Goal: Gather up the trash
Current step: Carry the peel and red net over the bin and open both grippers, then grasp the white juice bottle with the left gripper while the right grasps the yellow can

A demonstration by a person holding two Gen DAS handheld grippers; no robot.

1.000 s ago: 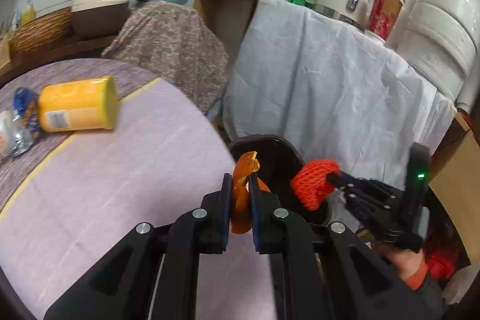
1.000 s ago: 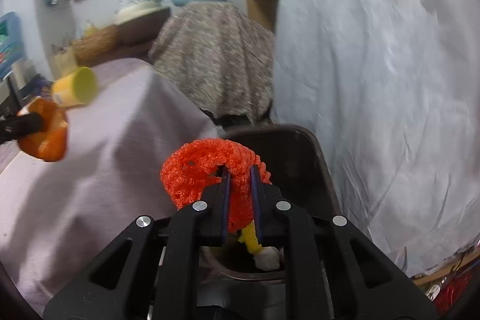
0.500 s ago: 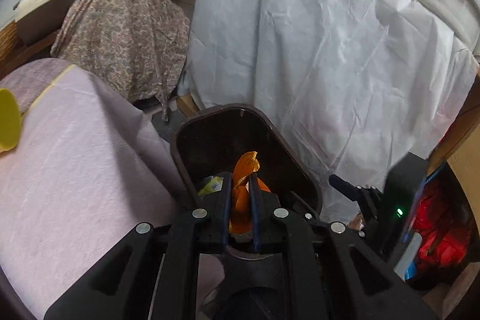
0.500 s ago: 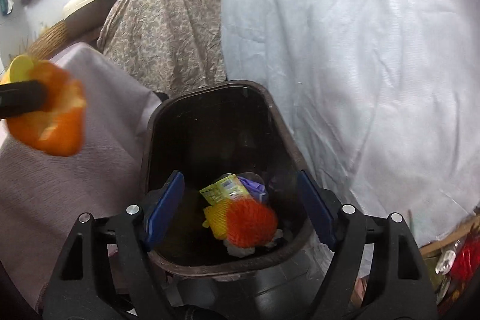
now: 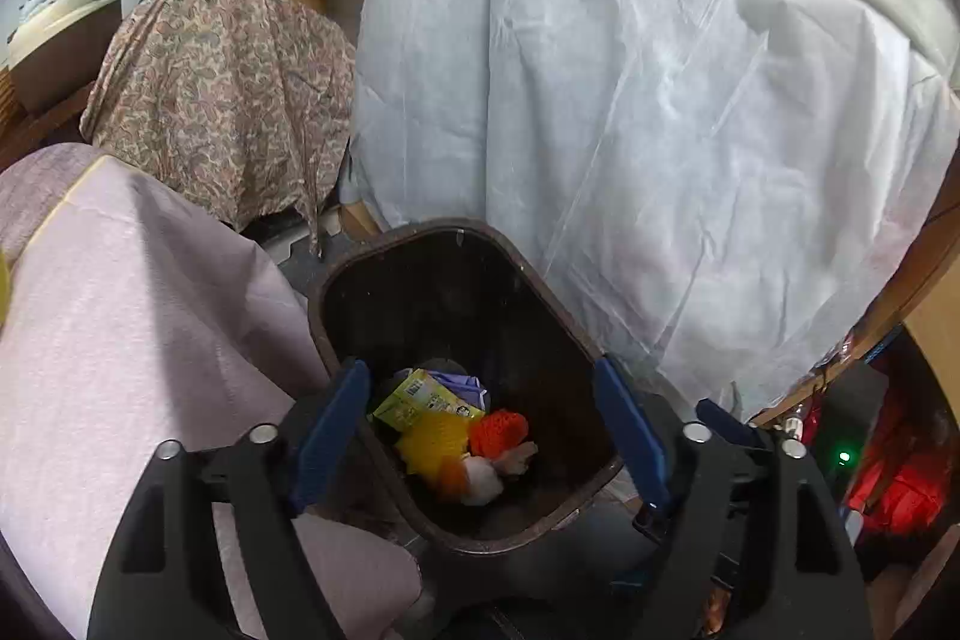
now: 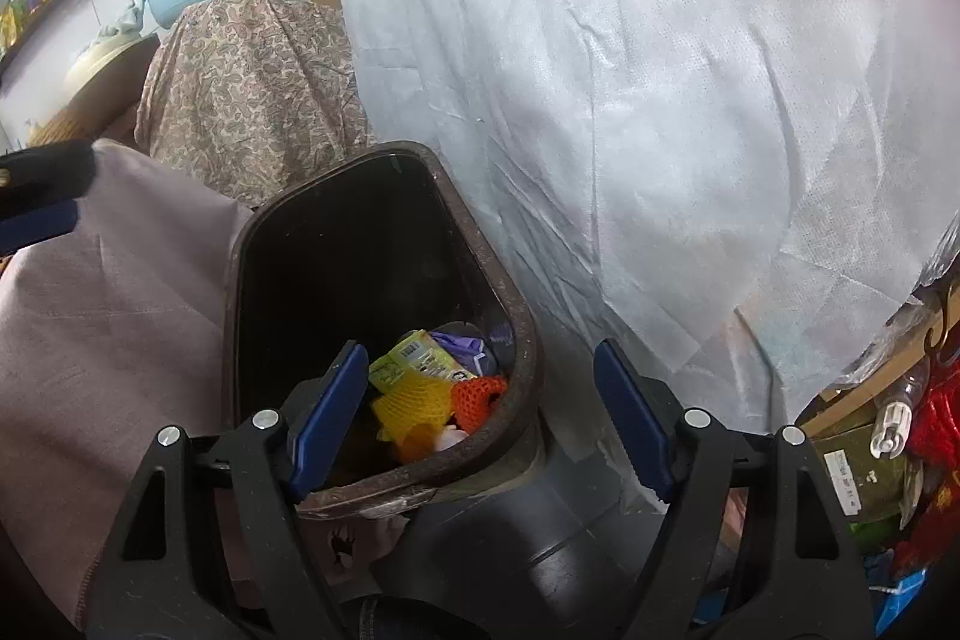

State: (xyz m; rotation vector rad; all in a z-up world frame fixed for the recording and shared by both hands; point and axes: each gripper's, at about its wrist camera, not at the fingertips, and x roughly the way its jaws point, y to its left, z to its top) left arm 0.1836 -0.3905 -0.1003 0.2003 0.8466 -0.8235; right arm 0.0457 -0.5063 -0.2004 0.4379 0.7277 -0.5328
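Now both grippers, left gripper (image 5: pixel 480 424) and right gripper (image 6: pixel 480 412), are hanging spread and empty over the bin (image 5: pixel 336 292). Its near rim is sitting just beside the tablecloth (image 5: pixel 120 316), so a careless withdrawal risks snagging cloth or tipping it.

Trash bin (image 5: pixel 543 292) between draped table (image 5: pixel 138 316) and hanging sheet (image 5: pixel 660 112)

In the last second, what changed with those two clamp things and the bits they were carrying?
Both let go. The left gripper, which pinched an orange peel, has just opened; the peel now lies in the bin. The right gripper had already dropped its orange net there and stands open, empty. The bin, tablecloth and white sheet stayed put.
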